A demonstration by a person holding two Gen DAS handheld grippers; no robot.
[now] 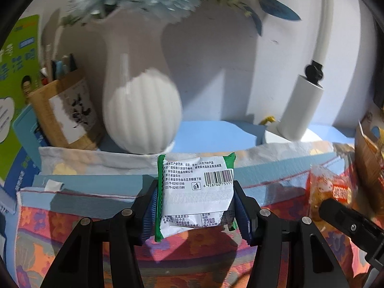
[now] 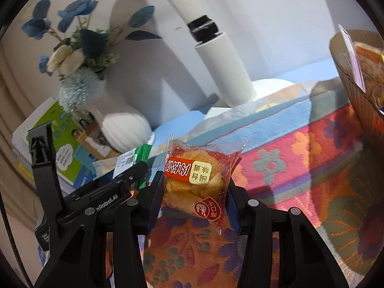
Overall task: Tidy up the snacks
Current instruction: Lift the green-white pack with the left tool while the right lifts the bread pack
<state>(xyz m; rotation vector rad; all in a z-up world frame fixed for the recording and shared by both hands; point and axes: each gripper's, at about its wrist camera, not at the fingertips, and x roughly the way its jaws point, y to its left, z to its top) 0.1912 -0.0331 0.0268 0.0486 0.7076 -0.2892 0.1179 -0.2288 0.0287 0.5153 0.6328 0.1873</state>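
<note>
Both hands loaded, mid-task. My left fingers are clenched on a green-and-white snack packet, held by its two side edges with the barcode side facing the camera, lifted clear of the floral cloth that covers the table. My right fingers are clenched on a clear pastry packet with a red label, likewise raised off the cloth. The white ribbed vase serves as landmark: the green-and-white packet hangs in front of it, and the pastry packet hangs in front of it and to its right, near the white lamp base. Farther right of the vase stands a corrugated cardboard container with what appear to be wrappers inside; I judge this the likely collecting place, though that is not certain. Progress: two snacks are picked up and neither is yet stowed. Remaining: carry both rightward and let them go.
</note>
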